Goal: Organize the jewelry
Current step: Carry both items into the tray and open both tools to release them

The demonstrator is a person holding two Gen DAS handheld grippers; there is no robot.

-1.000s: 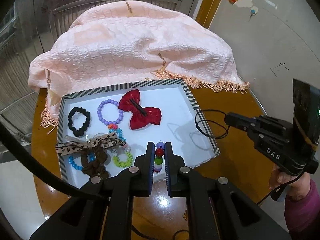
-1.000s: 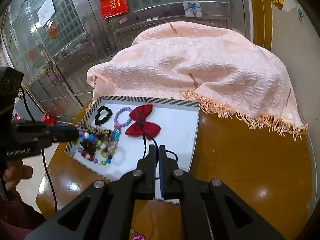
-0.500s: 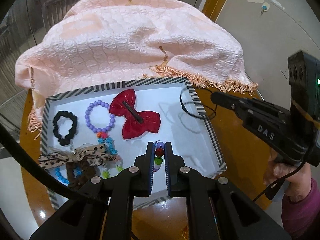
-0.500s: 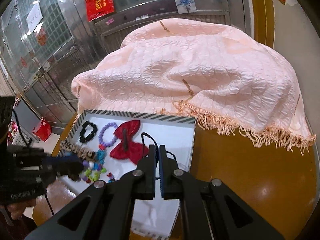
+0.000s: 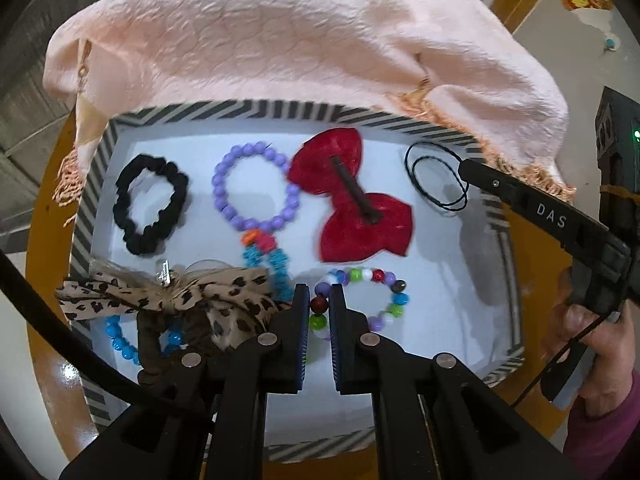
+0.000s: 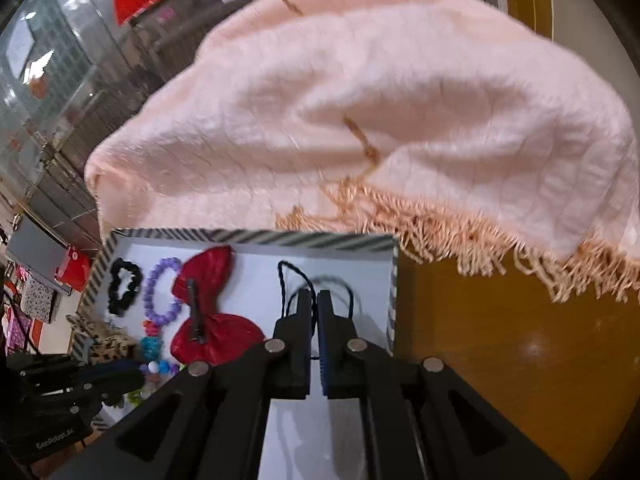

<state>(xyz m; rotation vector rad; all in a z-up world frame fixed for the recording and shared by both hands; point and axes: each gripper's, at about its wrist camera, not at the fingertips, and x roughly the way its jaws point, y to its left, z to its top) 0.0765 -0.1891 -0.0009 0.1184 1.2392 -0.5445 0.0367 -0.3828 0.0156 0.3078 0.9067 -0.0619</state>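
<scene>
A white tray with a striped rim (image 5: 256,107) (image 6: 256,236) sits on a brown round table. My left gripper (image 5: 319,296) is shut on a multicoloured bead bracelet (image 5: 384,280) whose loop lies on the tray floor at front right. My right gripper (image 6: 314,300) is shut on a thin black cord loop (image 6: 294,276) (image 5: 434,180) and holds it over the tray's far right corner. In the tray lie a red bow (image 5: 352,204), a purple bead bracelet (image 5: 256,186), a black scrunchie (image 5: 150,204) and a leopard-print bow (image 5: 168,292).
A pink fringed cloth (image 5: 300,32) (image 6: 380,100) is heaped just behind the tray. Blue beads (image 5: 120,340) and a brown scrunchie (image 5: 150,344) lie at the tray's front left. Bare table top (image 6: 500,352) lies right of the tray.
Both grippers moved forward over the tray. The bead bracelet's loop now lies spread on the tray floor. The black cord went from beside the tray to above its far right corner.
</scene>
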